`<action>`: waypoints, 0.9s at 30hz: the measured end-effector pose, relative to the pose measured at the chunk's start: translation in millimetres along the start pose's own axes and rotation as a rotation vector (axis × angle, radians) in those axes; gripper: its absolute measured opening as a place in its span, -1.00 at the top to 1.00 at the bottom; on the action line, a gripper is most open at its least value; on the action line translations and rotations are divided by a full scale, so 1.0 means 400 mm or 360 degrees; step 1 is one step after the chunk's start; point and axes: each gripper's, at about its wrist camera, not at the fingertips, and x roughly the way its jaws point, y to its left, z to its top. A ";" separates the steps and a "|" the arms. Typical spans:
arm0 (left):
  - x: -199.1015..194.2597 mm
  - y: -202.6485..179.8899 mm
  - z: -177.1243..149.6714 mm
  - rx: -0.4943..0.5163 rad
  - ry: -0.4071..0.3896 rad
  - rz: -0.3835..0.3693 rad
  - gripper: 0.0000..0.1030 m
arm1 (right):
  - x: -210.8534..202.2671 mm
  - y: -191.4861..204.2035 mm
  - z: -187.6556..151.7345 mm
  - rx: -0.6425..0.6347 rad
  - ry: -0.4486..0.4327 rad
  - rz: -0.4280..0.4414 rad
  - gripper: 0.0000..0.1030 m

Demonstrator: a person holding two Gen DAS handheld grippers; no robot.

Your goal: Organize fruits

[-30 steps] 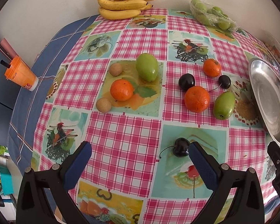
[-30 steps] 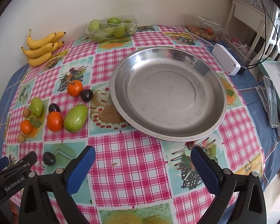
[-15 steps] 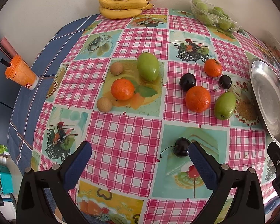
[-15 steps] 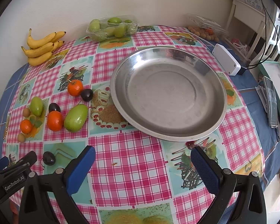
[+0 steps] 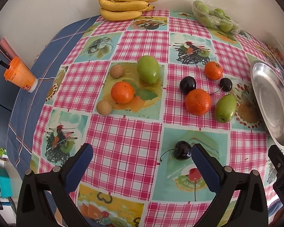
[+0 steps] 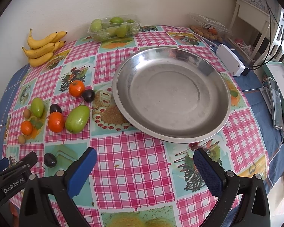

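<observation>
Loose fruit lies on the checked tablecloth: a dark cherry close to my left gripper's right finger, oranges, green fruits, more cherries and small brown fruits. A large empty steel plate stands in front of my right gripper, which is open and empty. My left gripper is open and empty above the cloth. The left gripper's body also shows in the right wrist view.
Bananas and a packet of green fruits lie at the back by the wall. An orange cup stands off the left edge. A white box, a phone and a tray of small fruits are at the right.
My left gripper has eased slightly forward; the fruit sits a little lower in its view. The right gripper has hardly moved. Both stay open.
</observation>
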 end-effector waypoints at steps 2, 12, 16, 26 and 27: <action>-0.001 -0.001 0.001 0.0001 -0.0002 -0.0004 -1.00 | 0.000 0.000 0.000 0.0000 -0.0001 -0.0001 -1.00; -0.005 0.007 0.002 -0.0026 -0.0019 -0.0011 -1.00 | 0.002 0.003 -0.003 -0.0003 0.0003 -0.0001 -1.00; -0.011 0.015 0.005 -0.0056 -0.0048 -0.0037 -1.00 | 0.003 0.010 -0.005 -0.0016 0.0006 0.0019 -1.00; 0.007 0.082 0.024 -0.0239 -0.0072 -0.0116 -1.00 | 0.012 0.106 -0.007 -0.0213 0.0030 0.0226 -1.00; 0.010 0.088 0.026 -0.0240 -0.0063 -0.0086 -1.00 | 0.015 0.116 -0.007 -0.0215 0.0042 0.0246 -1.00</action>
